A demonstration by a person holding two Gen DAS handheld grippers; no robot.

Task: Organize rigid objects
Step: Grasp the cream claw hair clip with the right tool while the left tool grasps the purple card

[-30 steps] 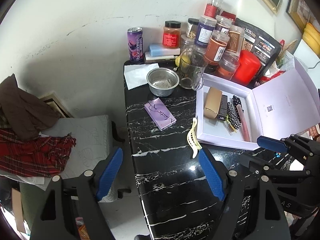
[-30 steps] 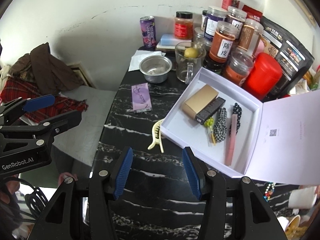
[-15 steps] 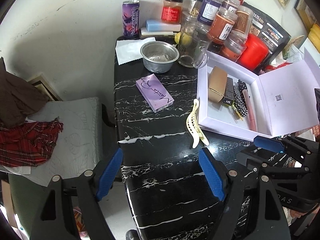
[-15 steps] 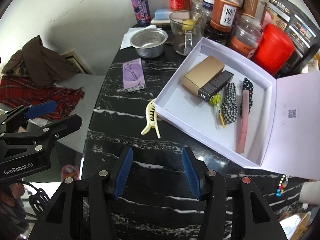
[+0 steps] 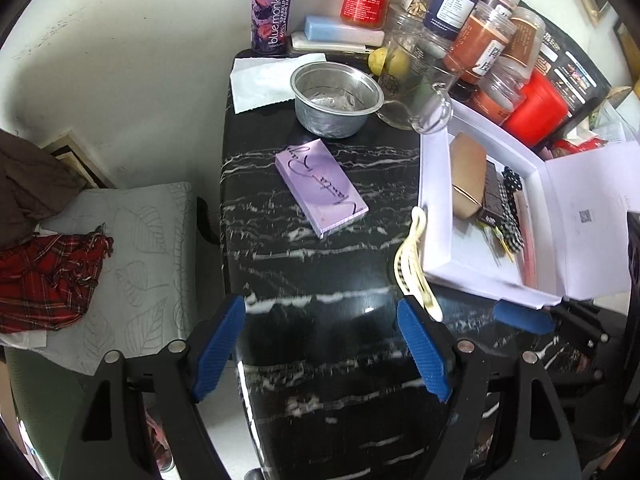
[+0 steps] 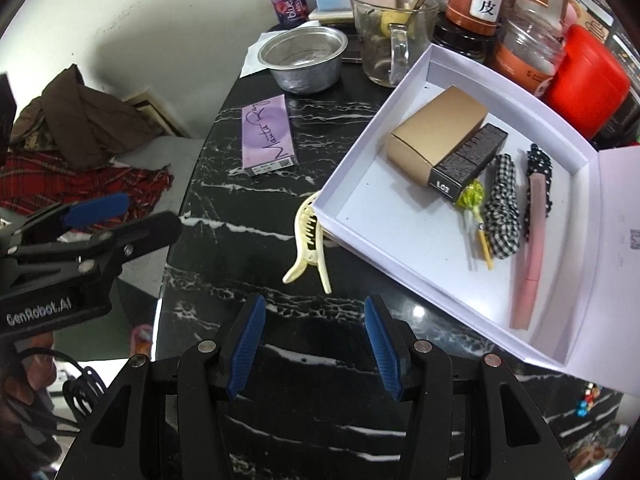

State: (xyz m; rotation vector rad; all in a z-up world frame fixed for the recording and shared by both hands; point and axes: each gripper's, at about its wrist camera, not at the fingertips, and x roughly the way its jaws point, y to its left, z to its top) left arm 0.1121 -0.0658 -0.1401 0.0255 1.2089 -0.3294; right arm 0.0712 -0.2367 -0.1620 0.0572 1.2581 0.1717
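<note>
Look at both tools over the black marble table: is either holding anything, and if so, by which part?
Nothing is held. The left tool and the right tool both stand open and empty above the table, short of the cream hair clip.

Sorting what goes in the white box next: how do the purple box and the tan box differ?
The purple box is flat and thin, with script lettering; the tan box is thicker and plain. The purple box lies on the black table; the tan box lies inside the white box. Both are closed rectangular cartons.
</note>
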